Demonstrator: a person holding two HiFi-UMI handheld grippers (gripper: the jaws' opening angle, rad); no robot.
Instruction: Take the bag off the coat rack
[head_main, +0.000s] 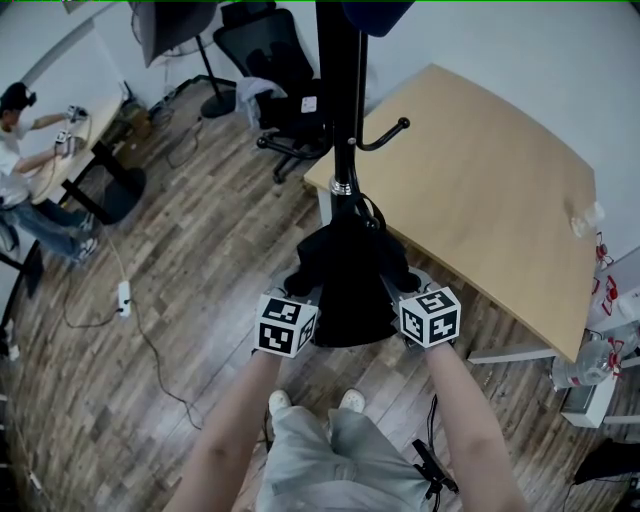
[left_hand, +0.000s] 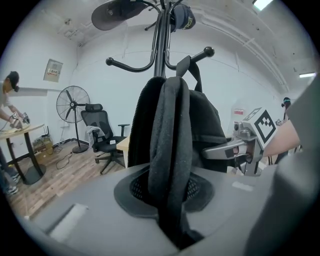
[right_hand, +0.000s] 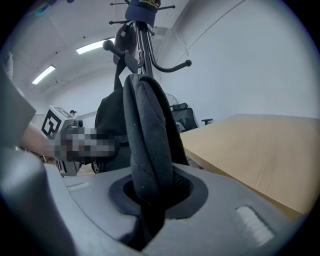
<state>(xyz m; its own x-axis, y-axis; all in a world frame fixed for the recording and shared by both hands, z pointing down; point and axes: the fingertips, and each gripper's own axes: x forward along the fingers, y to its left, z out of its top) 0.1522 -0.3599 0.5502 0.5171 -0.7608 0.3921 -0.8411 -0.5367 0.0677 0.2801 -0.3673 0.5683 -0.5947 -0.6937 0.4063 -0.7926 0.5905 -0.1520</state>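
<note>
Two tools are on the bag. The left tool (left_hand: 170, 197) pinches one thick padded black shoulder strap (left_hand: 170, 125) between its pads. The right tool (right_hand: 152, 197) pinches the other padded strap (right_hand: 147, 125) the same way, and each strap is squashed a little where the jaws bite. Just beyond them hangs the soft black fabric backpack (head_main: 352, 262), resting against the black metal coat rack pole (head_main: 338, 100). Its thin top loop (left_hand: 184, 62) reaches up to one of the knobbed hooks (left_hand: 202, 52).

The bag looks limp and only partly filled, so I judge it light to middling in weight, and the cloth will probably sag and swing rather than hold its shape. The padding should give a sure, non-slip hold, and nothing about the bag seems fragile. The straps serve for lifting, but the loop must clear the hook's knob, so the bag likely needs raising before it comes away.

Higher up, a dark blue cap (right_hand: 142, 11) sits on the rack top, and a pale wooden bench (head_main: 480, 180) stands just beyond the rack.
</note>
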